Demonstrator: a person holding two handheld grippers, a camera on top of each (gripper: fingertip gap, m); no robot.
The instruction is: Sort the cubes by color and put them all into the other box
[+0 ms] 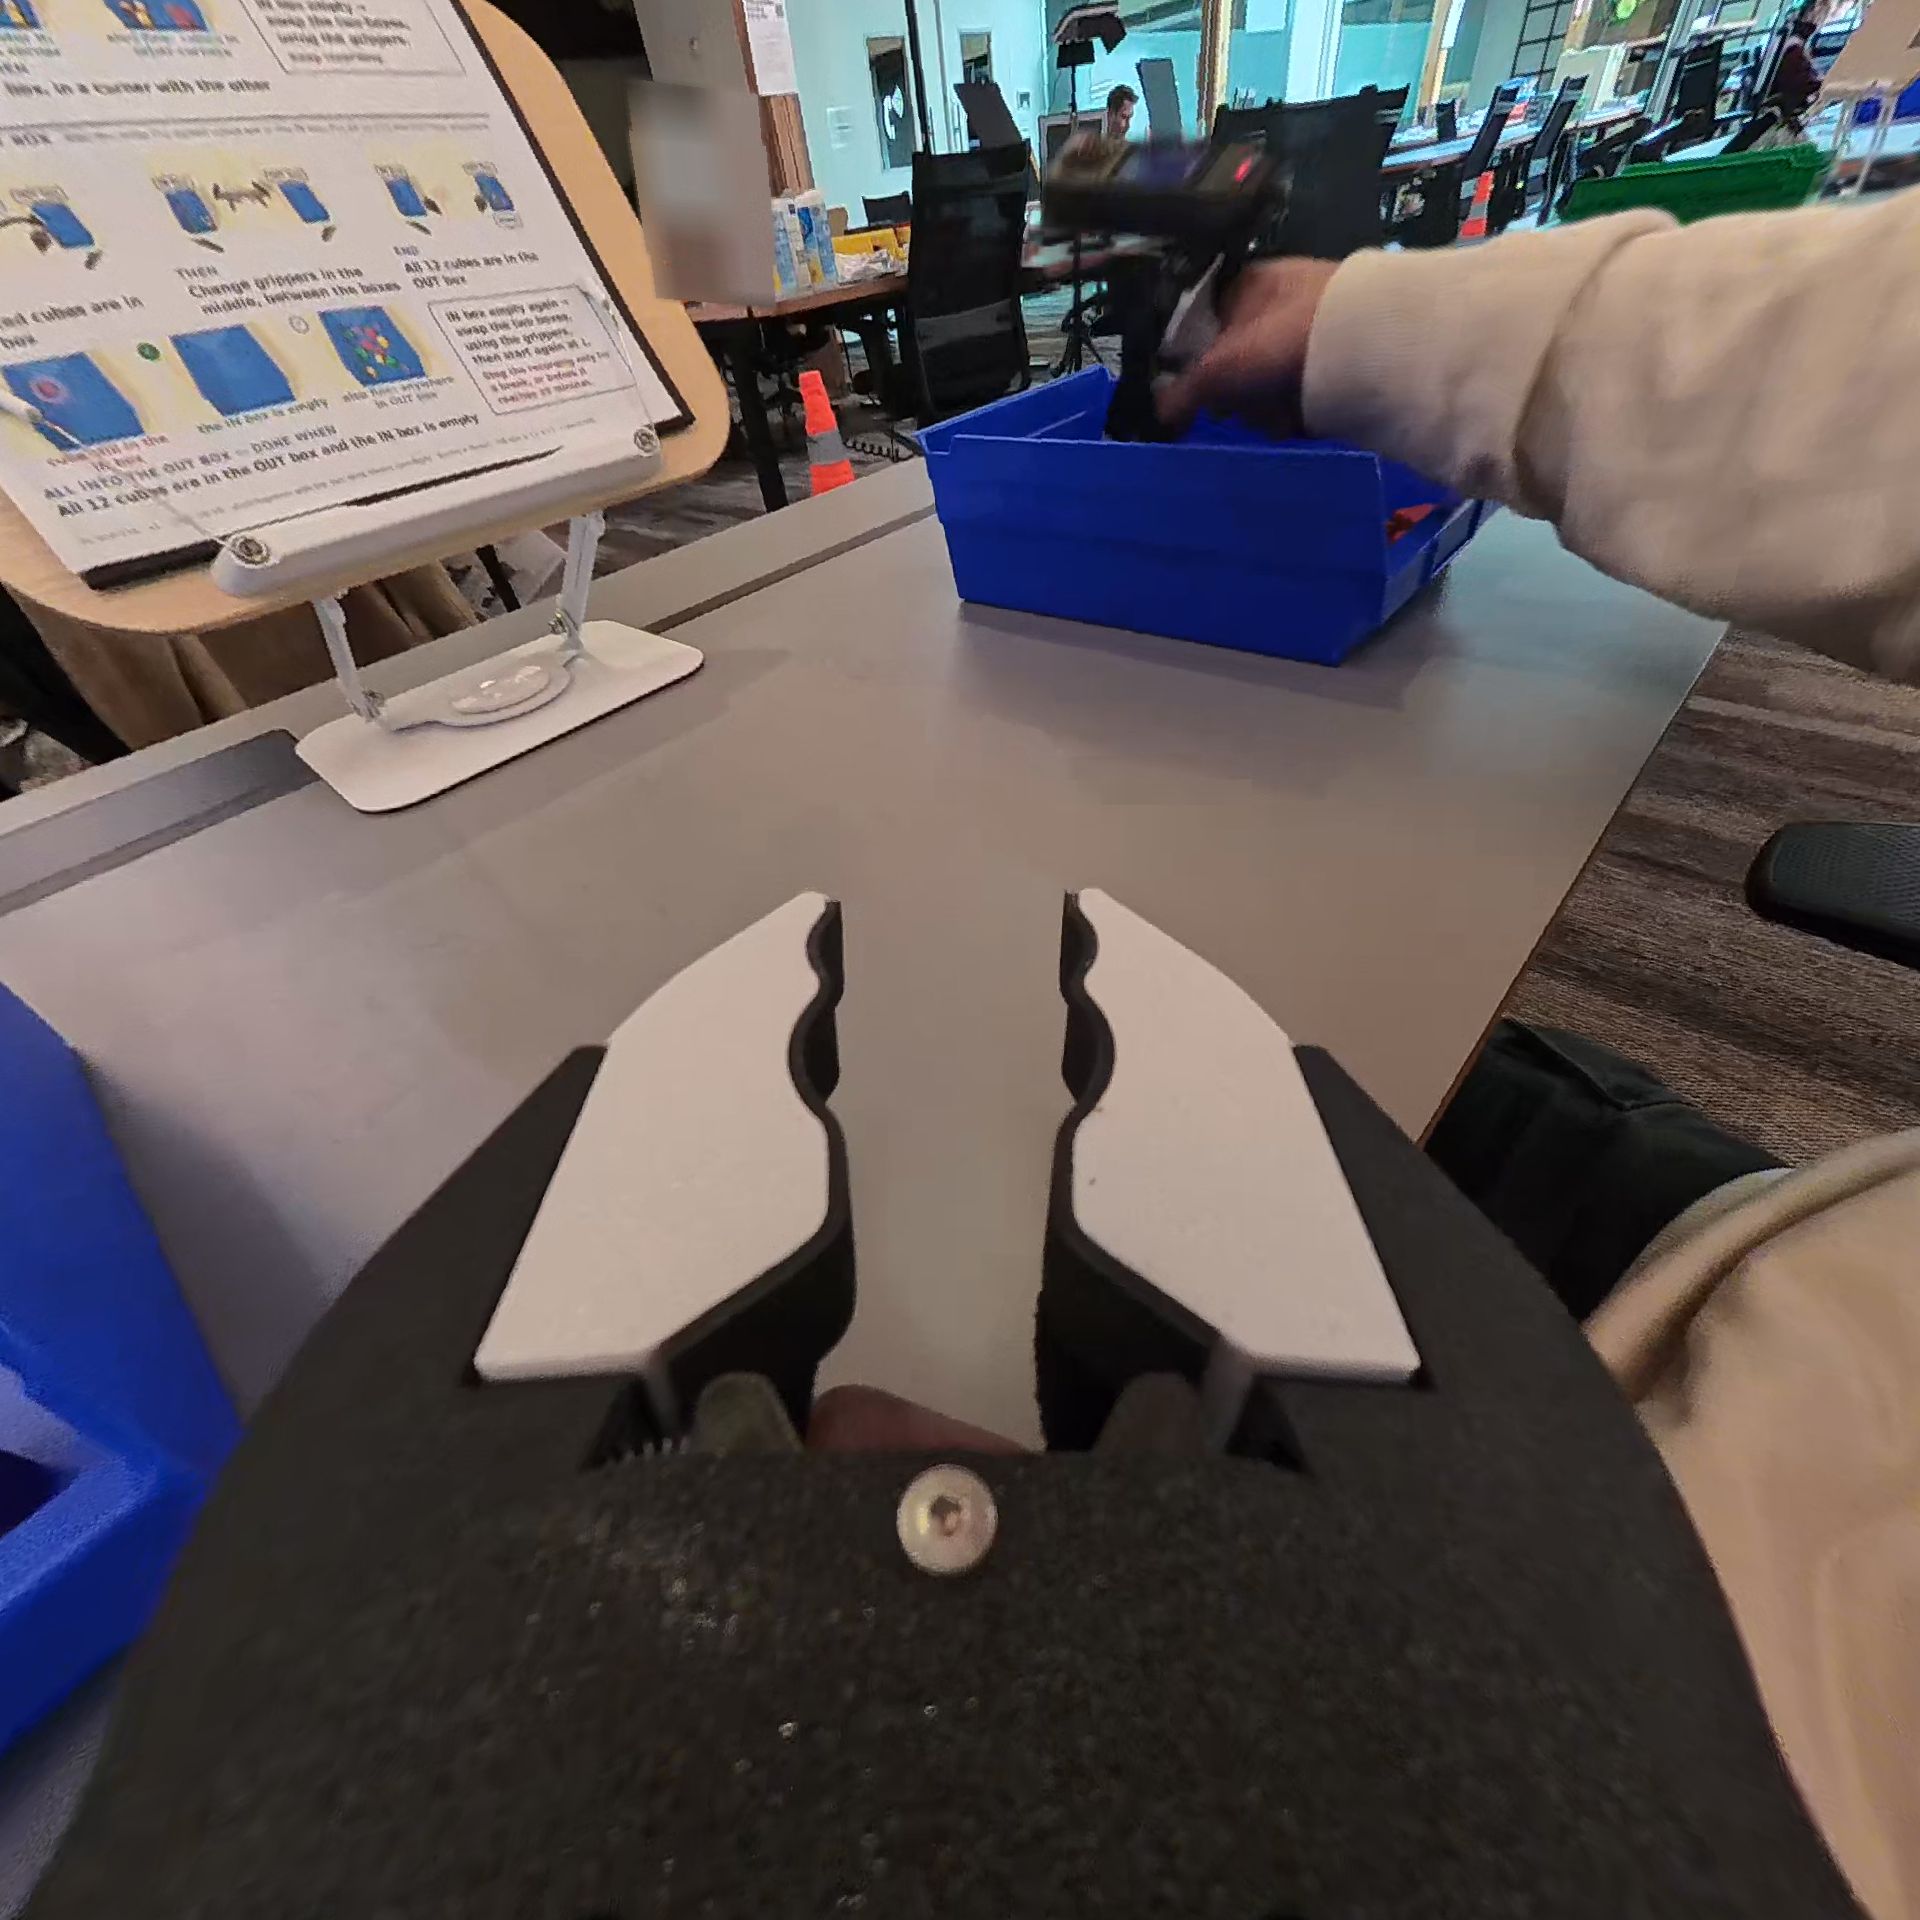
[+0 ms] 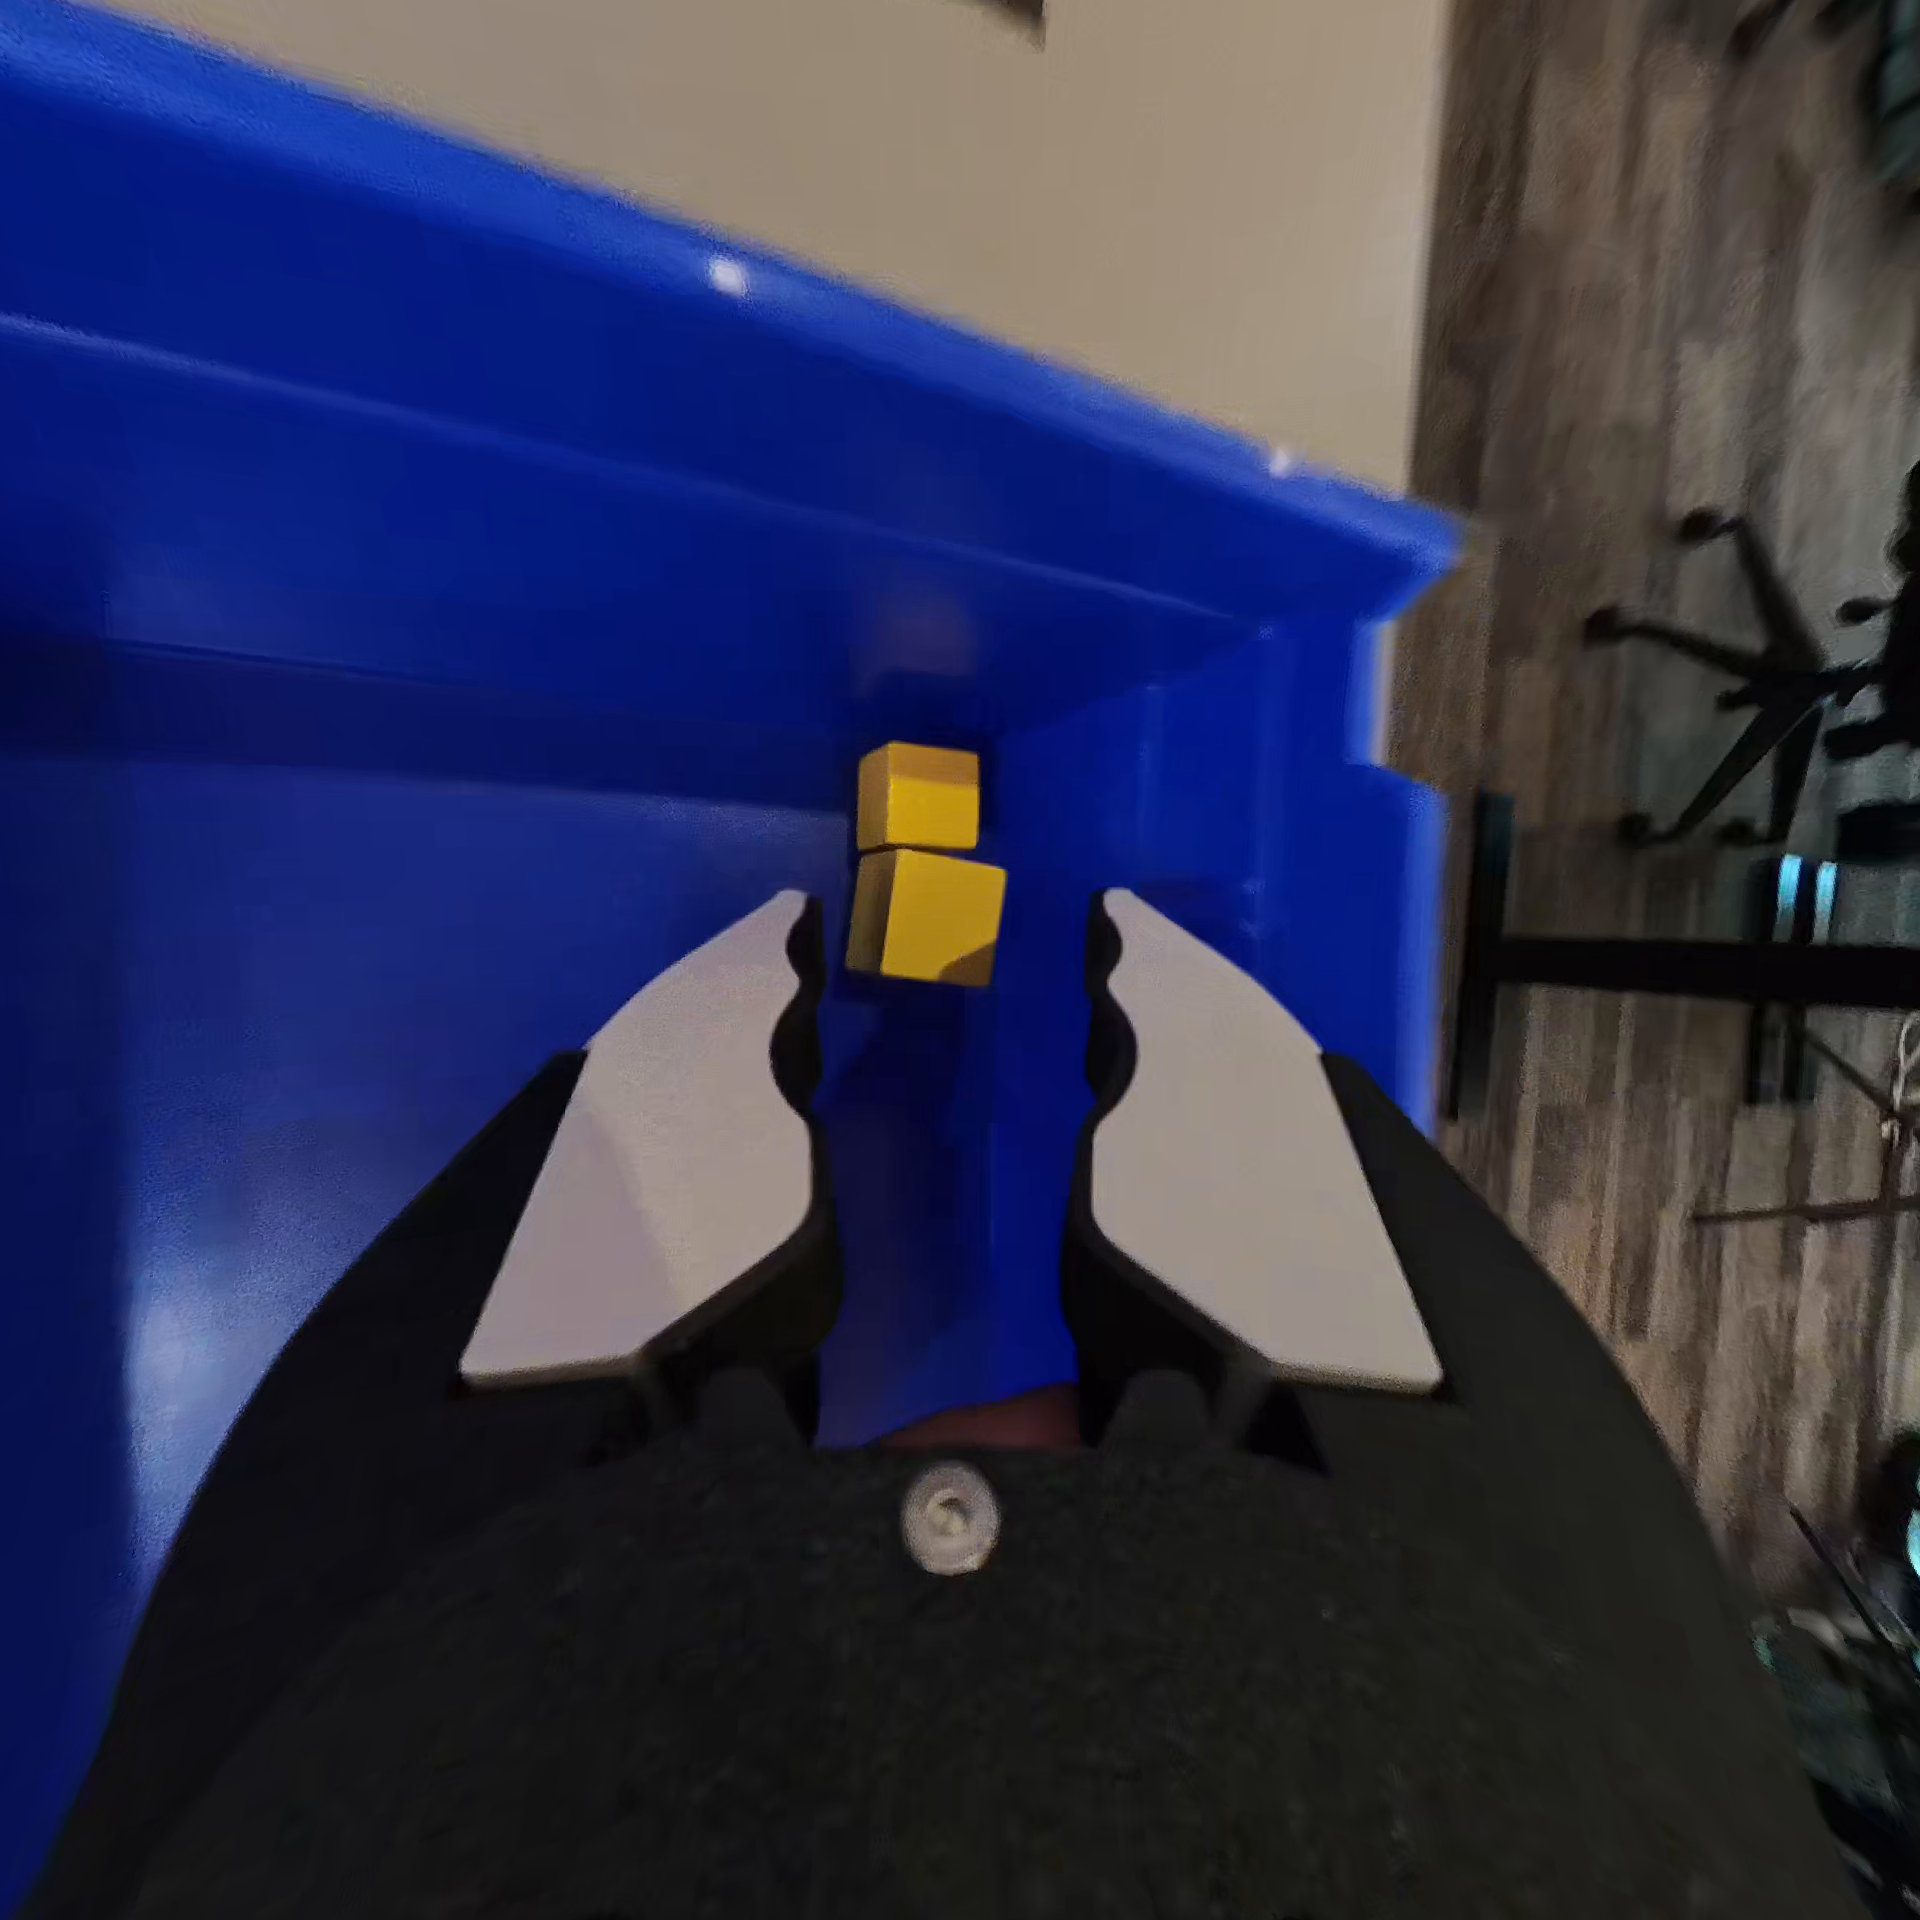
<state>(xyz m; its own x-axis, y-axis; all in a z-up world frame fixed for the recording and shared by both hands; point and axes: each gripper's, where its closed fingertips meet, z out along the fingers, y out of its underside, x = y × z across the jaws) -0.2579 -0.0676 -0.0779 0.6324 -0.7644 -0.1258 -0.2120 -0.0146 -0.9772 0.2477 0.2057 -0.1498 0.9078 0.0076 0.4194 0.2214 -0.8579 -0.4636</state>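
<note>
Two small yellow cubes show in the right wrist view, a farther one (image 2: 918, 796) and a nearer one (image 2: 925, 914), both matte with crisp edges, touching each other and tucked into the inner corner of a blue plastic box (image 2: 520, 582). The right gripper (image 2: 951, 914), black-bodied with two pale grey fingers (image 2: 675, 1143), is spread apart and holds nothing; the nearer cube lies just past its fingertips, closer to the left finger, and the farther cube sits directly beyond it against the wall. In the left wrist view there are two blue boxes: one far across the grey table (image 1: 1039, 831) with the right gripper reaching into it (image 1: 1195, 582), and one at the left edge of the frame (image 1: 94, 1351). A glimpse of red (image 1: 1408, 520) shows inside the far box; its shape cannot be told. The left gripper (image 1: 951, 914) hangs above bare tabletop, its fingers parted and empty, well apart from the far box. One white stand carrying an instruction sheet (image 1: 312, 312) stands at the table's left.
</note>
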